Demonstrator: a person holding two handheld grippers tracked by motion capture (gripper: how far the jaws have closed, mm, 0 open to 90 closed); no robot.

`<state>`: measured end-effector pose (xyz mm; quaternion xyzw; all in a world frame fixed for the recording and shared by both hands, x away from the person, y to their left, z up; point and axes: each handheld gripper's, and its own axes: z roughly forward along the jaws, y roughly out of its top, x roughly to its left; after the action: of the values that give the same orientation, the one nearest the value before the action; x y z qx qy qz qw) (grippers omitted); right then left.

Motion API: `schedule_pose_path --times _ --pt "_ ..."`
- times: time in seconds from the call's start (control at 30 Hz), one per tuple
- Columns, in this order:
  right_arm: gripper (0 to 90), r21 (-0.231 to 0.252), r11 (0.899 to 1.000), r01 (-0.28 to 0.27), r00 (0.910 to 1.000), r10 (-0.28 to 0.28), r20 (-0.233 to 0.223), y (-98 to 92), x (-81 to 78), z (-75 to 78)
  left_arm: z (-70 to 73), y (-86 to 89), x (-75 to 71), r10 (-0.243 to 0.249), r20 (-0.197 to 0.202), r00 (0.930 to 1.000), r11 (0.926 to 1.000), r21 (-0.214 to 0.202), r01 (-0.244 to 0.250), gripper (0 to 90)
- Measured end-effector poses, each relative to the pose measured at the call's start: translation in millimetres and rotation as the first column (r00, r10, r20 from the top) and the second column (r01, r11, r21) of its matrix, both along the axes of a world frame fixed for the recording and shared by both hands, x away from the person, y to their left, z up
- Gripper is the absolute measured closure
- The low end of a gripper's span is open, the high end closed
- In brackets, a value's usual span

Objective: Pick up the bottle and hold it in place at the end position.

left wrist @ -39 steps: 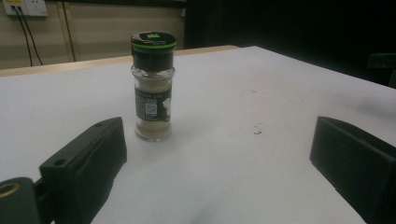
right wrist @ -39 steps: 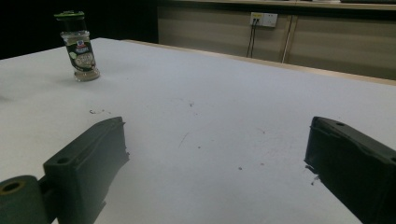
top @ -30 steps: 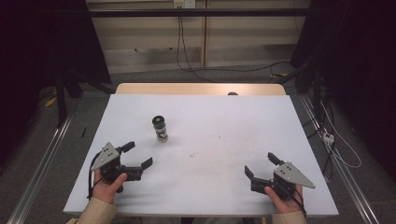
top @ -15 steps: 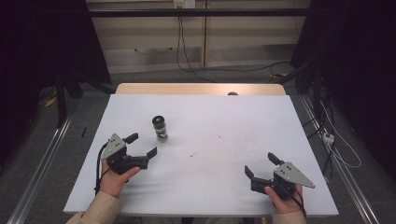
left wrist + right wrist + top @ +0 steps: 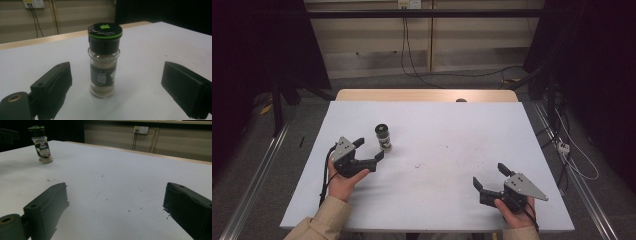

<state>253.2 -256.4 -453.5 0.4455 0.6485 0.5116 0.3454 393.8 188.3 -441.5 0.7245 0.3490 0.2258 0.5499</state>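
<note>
Beige panelled wall (image 5: 377,45) with outlet (image 5: 409,4), grey floor (image 5: 257,150).

Upright spice jar (image 5: 104,60) just ahead of spread left tool (image 5: 369,150), untouched.

A recording lab: a white-topped table (image 5: 437,150) on a grey floor, flanked by metal rails (image 5: 254,175), dark curtains (image 5: 597,60), trailing cables (image 5: 412,60) and wall sockets (image 5: 408,4).

white table (image 5: 452,130) | wall outlet (image 5: 141,129) | cables (image 5: 404,45) on floor
</note>
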Motion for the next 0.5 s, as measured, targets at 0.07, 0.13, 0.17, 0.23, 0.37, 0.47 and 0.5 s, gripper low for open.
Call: schedule_pose_path --times 0.07,0.13,0.17,0.23,0.37,0.47,0.5 --pt "4.7 0.003 1.000 0.000 1.0000 0.000 0.000 -0.4 -0.2 0.0 -1.6 -2.6 4.5 0.005 -0.007 1.0000 0.9999 0.010 -0.005 9.9" --pt "4.7 0.006 1.000 0.003 1.0000 -0.003 -0.001 -1.0 -0.2 0.0 -3.1 -4.8 8.7 0.019 -0.016 0.9997 0.9998 0.005 -0.019 10.4" --pt "4.7 0.006 1.000 0.003 1.0000 -0.003 -0.001 -1.1 -0.1 0.1 -3.6 -5.8 10.7 0.026 -0.019 0.9995 0.9996 0.006 -0.026 10.6" --pt "4.7 0.006 1.000 0.003 1.0000 -0.003 0.000 -1.1 0.0 0.1 -4.1 -7.8 13.9 0.036 -0.019 0.9991 0.9993 0.007 -0.036 10.8" --pt "4.5 0.005 1.000 0.001 1.0000 -0.001 0.001 -0.4 0.7 0.0 -6.8 -13.5 19.0 0.038 -0.017 0.9991 0.9990 0.025 -0.038 13.6" --pt "4.5 0.003 1.000 -0.002 1.0000 0.002 0.002 -0.3 0.9 0.2 -10.0 -16.6 23.7 0.042 -0.026 0.9988 0.9984 0.039 -0.041 13.9" --pt "4.5 0.003 1.000 -0.002 1.0000 0.002 0.001 -0.2 1.0 0.3 -10.5 -17.5 25.0 0.048 -0.028 0.9985 0.9979 0.046 -0.046 13.9"
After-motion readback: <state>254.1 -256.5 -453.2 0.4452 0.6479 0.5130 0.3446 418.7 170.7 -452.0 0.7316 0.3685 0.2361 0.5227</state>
